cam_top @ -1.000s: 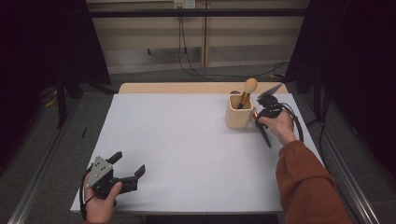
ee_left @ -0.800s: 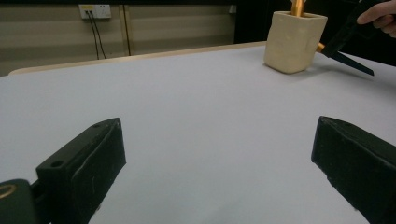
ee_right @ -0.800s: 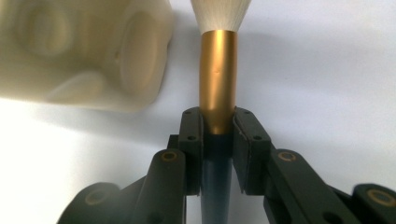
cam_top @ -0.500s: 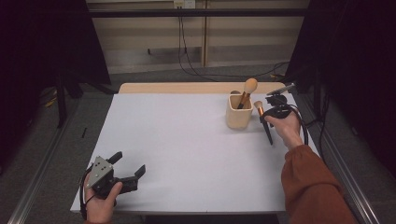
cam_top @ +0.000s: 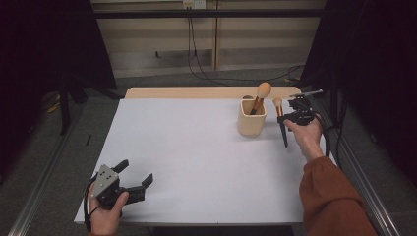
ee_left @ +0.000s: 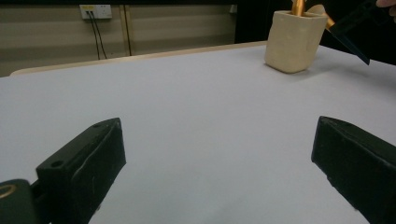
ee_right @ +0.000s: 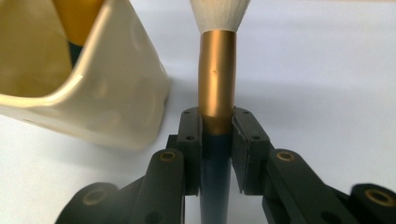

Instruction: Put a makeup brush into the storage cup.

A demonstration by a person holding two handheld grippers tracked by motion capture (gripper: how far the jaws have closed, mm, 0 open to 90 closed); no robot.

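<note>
Brush clenched between the jaws of the right gripper, pinched where gold ferrule meets dark handle, bristles pointing up and away beyond the jaw tips, handle tip slanting down toward the counter. Cream holder just off the jaws' left side, close but apart, already carrying a larger brush leaning across its mouth.

Judged as the step: stowing the held brush in that holder. Best done by lifting until the handle tip clears the rim, swinging left over the open part of the mouth, away from the leaning brush, then lowering handle-first before letting go. Worth avoiding any knock on the holder wall, since a light cup could slide.

Left gripper at the near edge, jaws spread wide, nothing between them.
</note>
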